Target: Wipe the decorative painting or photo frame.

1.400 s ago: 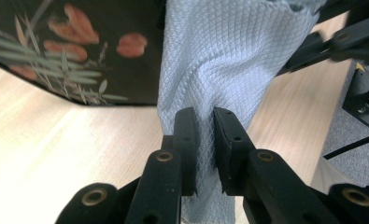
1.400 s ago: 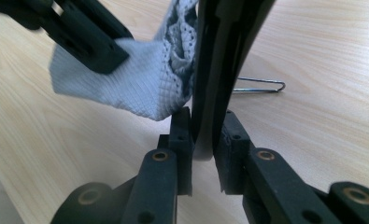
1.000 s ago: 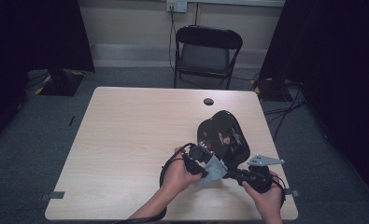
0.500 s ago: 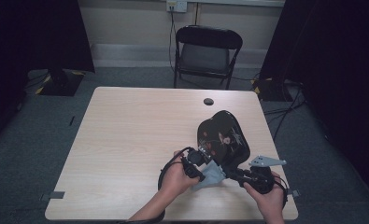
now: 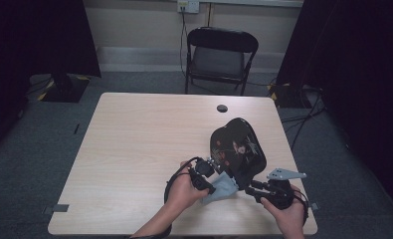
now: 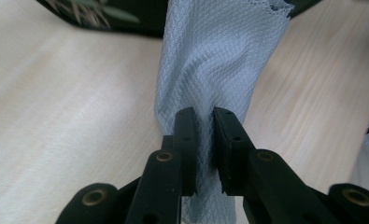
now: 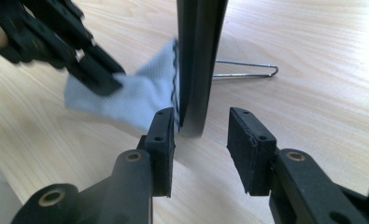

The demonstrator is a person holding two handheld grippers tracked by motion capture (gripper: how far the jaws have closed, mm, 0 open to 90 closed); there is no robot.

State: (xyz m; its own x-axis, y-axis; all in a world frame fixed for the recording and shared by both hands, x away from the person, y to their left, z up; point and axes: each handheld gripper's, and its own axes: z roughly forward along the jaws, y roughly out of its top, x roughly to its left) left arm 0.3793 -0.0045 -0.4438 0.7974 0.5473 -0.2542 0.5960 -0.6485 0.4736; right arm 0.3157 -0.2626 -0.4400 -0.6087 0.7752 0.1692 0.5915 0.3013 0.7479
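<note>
While the black lacquered plate with a painted floral pattern (image 5: 238, 149) stands tilted on the pale wooden table (image 5: 134, 149), propped near the right front corner, both grippers work at its lower edge. Left gripper (image 5: 207, 180) has its jaws pressed together on a light grey waffle-weave cloth (image 5: 223, 188), and the left gripper view makes that plain: the cloth (image 6: 215, 70) is pinched tight between the two black pads (image 6: 186, 140), with a fold of fabric running up from them to the dark plate edge (image 6: 107, 18) at the top of that view. Over on the other side, the right gripper (image 5: 248, 185) sits just at the plate's bottom rim, its grey three-cornered plate on top. Its own view shows the jaws spread, and they have just been opening: the thin black rim of the plate (image 7: 198, 65) stands upright between them, close against the left pad (image 7: 162, 140), while the right pad stands clear of it with bare table in the gap. Behind the rim a thin wire stand (image 7: 247, 72) lies on the wood. Also there, the cloth (image 7: 140, 95) spreads out from the rim toward the left gripper (image 7: 98, 77). Beyond the table, a black folding chair (image 5: 221, 55) waits at the far side.
</note>
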